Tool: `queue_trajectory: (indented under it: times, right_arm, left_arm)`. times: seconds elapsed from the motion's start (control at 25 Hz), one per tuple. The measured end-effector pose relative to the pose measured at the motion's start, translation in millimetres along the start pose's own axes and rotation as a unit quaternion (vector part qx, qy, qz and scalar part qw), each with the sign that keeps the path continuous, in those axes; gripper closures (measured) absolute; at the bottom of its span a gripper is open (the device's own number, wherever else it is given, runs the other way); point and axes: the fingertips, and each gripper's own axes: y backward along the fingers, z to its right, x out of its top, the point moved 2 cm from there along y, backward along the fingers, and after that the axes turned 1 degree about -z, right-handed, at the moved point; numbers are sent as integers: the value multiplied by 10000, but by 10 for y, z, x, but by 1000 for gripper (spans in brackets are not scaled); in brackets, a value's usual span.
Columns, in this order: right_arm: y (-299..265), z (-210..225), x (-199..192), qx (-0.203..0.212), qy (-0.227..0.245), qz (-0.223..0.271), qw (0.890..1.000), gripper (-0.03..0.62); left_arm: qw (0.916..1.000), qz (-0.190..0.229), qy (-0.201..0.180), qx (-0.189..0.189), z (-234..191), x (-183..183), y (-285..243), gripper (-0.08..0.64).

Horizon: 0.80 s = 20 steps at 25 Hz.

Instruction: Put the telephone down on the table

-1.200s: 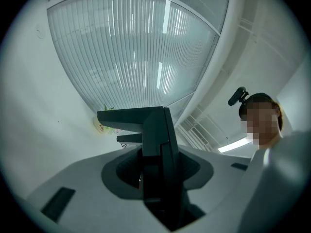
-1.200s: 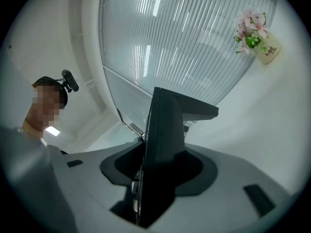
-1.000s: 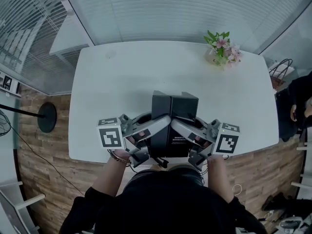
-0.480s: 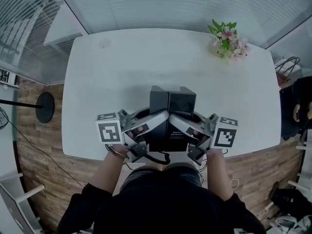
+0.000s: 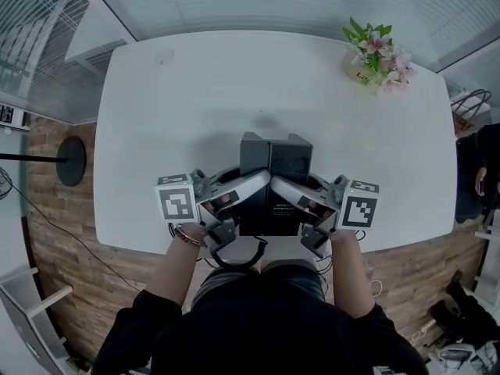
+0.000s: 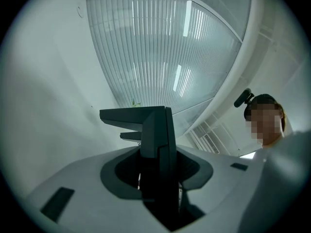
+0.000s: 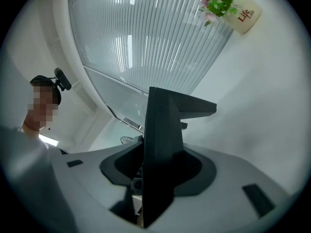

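- Step in hand: the set-down. The telephone (image 5: 275, 161) is carried between both grippers over the near part of the white table (image 5: 180, 116), just inside its near edge.
- Left gripper (image 5: 246, 209): jaws closed onto the telephone's left side. In its own view the dark body fills the gap between them.
- Right gripper (image 5: 301, 209): the same on the right side, jaws clamped on a dark slab seen edge-on.
- Contact with the tabletop: cannot tell. A faint shadow on the table beyond the telephone suggests the base is not fully down yet.
- Next move, as I judge it: bring both grippers down evenly so the base meets the table flat, then part both pairs of jaws and draw them out sideways without nudging it.
- A loop of black cord (image 5: 234, 258) hangs off the near end past the table edge. It could drag or snag on release.
- Plenty of bare table ahead. The flower pot (image 5: 379, 53) stands well apart at the far right corner.

Look of the telephone:
- Black and matte, an angular desk set.
- The far end shows as two boxy halves side by side. The near face carries small pale print, too small to read.
- In the gripper views it is a thin upright slab with a wedge-shaped shelf jutting from the top.
- Hard, rigid casing. Likely slick under the pads.
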Motion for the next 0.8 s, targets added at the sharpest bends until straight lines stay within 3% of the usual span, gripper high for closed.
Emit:
queue_trajectory:
  times: [0.8]
  right_arm:
    - [-83, 322, -84, -103, -407, -73, 9991, 402]
  left_arm:
    - [9989, -20, 344, 304, -344, -31, 38, 390]
